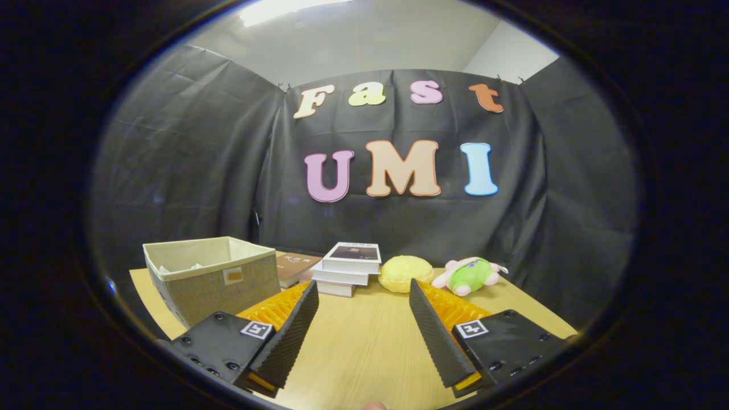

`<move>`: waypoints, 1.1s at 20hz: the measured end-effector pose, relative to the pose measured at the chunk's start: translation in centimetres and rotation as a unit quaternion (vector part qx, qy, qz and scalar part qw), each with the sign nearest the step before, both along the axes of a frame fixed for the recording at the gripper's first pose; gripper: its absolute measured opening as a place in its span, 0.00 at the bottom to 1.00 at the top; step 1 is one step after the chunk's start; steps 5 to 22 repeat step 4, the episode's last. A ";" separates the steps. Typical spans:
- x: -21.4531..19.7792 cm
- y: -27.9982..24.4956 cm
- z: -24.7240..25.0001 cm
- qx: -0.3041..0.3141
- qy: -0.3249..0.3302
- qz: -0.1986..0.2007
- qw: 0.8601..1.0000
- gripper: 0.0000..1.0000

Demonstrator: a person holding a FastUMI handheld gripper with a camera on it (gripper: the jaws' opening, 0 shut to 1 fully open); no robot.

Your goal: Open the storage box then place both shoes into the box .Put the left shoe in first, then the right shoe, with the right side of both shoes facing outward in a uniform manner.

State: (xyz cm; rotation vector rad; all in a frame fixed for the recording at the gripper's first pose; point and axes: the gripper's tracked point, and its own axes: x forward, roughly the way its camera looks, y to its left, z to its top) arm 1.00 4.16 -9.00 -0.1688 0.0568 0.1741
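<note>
- Black cloth walls close in a booth around a pale wooden tabletop (364, 341).
- Gripper view: the gripper (364, 296) hovers over the tabletop, its fingers spread wide apart with only bare wood between them.
- Beyond the left finger stands a grey fabric storage box (211, 279), its top open.
- Behind the box lies a brown book (296, 266); beside that, a stack of books (348, 269).
- Farther right sit a yellow plush (405, 273) and a green-and-pink plush toy (470, 274).
</note>
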 end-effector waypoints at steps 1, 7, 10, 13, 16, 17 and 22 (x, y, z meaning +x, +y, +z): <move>0.0 -0.5 -0.1 0.005 0.000 -0.001 1.000 1.00; -0.1 -1.6 -0.6 0.022 0.008 -0.001 1.000 1.00; -0.1 -1.6 -0.6 0.022 0.008 -0.001 1.000 1.00; -0.1 -1.6 -0.6 0.022 0.008 -0.001 1.000 1.00; -0.1 -1.6 -0.6 0.022 0.008 -0.001 1.000 1.00; -0.1 -1.6 -0.6 0.022 0.008 -0.001 1.000 1.00; -0.1 -1.6 -0.6 0.022 0.008 -0.001 1.000 1.00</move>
